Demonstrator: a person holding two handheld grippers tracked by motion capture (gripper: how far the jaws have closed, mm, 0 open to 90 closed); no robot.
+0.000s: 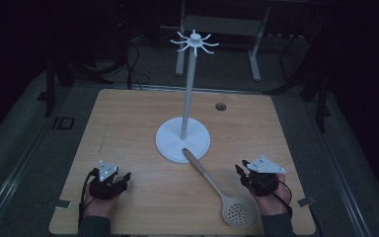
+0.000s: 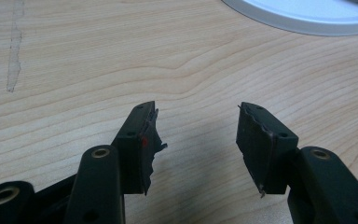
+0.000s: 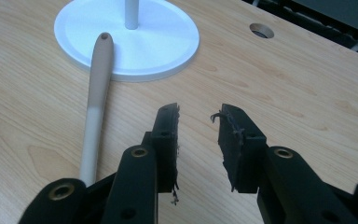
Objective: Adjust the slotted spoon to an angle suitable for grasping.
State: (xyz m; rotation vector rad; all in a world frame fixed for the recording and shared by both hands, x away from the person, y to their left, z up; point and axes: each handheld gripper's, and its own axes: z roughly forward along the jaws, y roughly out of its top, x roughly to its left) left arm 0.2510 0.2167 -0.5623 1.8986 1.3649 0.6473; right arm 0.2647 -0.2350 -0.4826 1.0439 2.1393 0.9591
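While both tongs, left (image 1: 124,178) and right (image 1: 239,171), rest apart and empty near the surface's (image 1: 128,113) front edge, one spoon (image 1: 217,190) lies between them, handle apparently touching one stand (image 1: 183,138).

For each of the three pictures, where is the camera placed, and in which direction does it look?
High view: above the person's side, looking forward and down at the table; both hands and each hand-held gripper show.
Left gripper view: rides the left hand-held gripper, facing bare wood; its open jaws show.
Right gripper view: rides the right hand-held gripper, facing the slotted spoon; jaws apart.
Shared: the white stand's base.
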